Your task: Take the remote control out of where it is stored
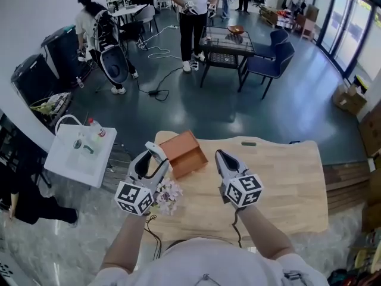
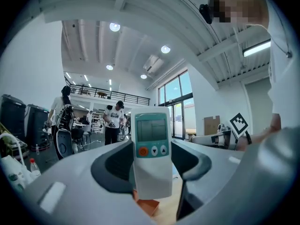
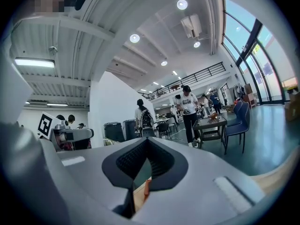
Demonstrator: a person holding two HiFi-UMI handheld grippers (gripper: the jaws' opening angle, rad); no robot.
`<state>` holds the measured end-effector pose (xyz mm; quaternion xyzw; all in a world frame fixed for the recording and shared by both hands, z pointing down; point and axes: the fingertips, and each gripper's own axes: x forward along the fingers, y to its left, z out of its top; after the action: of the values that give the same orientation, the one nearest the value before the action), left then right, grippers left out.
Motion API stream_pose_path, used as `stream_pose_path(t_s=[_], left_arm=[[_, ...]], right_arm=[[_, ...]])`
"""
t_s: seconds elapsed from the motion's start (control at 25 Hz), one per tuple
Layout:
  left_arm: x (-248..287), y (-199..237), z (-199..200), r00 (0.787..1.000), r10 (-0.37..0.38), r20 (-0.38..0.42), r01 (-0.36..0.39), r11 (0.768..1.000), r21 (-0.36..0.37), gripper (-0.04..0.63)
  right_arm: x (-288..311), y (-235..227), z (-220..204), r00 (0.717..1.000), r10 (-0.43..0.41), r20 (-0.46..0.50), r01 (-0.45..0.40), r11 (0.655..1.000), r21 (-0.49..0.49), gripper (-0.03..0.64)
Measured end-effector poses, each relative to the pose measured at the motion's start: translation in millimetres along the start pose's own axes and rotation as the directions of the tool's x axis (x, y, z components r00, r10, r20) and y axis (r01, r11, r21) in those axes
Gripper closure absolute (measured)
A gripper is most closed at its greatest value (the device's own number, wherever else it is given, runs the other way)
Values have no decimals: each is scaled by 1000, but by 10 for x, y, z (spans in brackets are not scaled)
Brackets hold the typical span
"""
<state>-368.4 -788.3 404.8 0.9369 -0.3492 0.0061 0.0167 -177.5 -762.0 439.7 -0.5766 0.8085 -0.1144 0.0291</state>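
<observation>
A white remote control [image 2: 151,149] with a teal face, a small screen and an orange button stands upright between the jaws of my left gripper [image 1: 153,152], which is shut on it and holds it up in the air. In the head view that gripper hovers just left of an open wooden box [image 1: 184,152] on the table. My right gripper [image 1: 221,156] is raised to the right of the box. Its jaws are shut with nothing between them, and a sliver of the box [image 3: 145,187] shows below them.
The light wooden table [image 1: 280,183] carries a bunch of pale flowers [image 1: 168,194] under my left gripper. A small white table with bottles [image 1: 77,154] stands at the left. Further off are a glass table with blue chairs [image 1: 229,43] and people standing.
</observation>
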Motion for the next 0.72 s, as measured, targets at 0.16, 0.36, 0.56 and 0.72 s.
stream_pose_path(t_s=[0.16,0.36,0.56,0.72], left_arm=[[5,-21,5,1000,-5,5,5,1000,-7,334],[31,-54,15,1000,-15,4,15,1000,-8,334],[58,-34,-7,1000,-22,-1,22,1000,-8,334],[97,-19,-40,1000,-19,-8,19,1000,-7,334]], right_arm=[[-8,7,11,1000,0,-4,0,1000,-24,591],[-24,7,21,1000,-9,-7,8,999,-48,591],[-15,0,4,1000,-17,-9,17,998,-54,590],[-15,-17,5,1000,-15,-4,15,998,-61,591]])
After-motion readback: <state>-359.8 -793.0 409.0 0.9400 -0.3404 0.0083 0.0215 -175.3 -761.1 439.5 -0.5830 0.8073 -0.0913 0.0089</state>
